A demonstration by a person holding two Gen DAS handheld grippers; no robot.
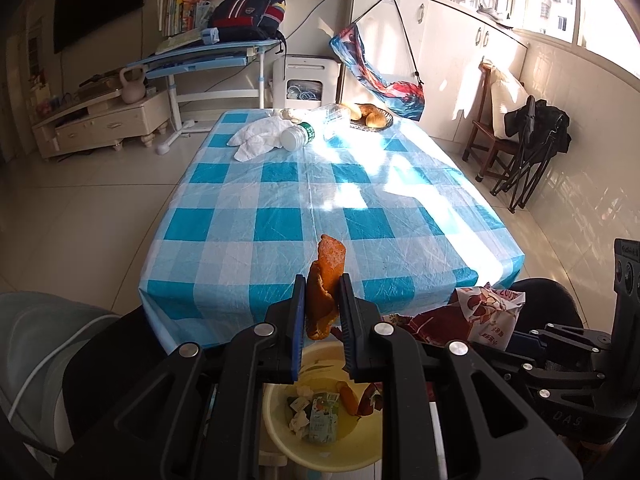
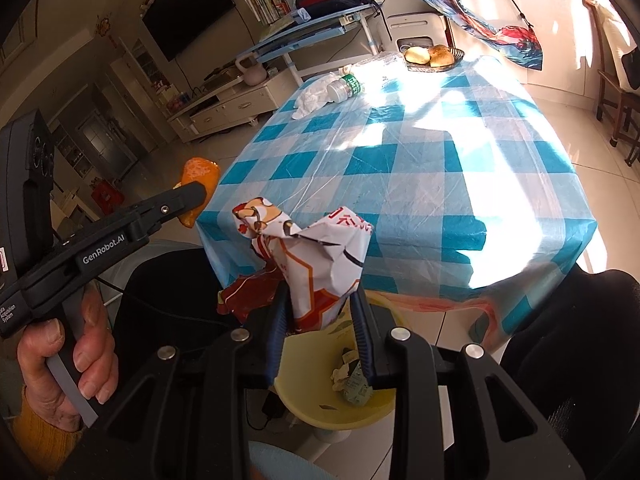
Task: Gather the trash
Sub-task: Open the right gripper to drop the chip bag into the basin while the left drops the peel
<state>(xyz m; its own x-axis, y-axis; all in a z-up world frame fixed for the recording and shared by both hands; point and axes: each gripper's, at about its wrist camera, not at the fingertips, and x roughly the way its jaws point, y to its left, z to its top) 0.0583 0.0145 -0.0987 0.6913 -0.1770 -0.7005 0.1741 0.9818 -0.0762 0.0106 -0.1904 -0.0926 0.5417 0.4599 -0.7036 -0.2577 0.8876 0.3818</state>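
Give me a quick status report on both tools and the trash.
Left tool shut on orange peel. Right tool shut on crumpled snack wrapper. Both above yellow basin. Bottle and tissue on table; nothing in the way.

Two hand-held grippers, one orange peel, one crumpled wrapper, one yellow basin, and on the table, toward twelve o'clock, two bottles, one tissue wad and one bread basket.

Both wrist views look steeply down at the shared table edge.
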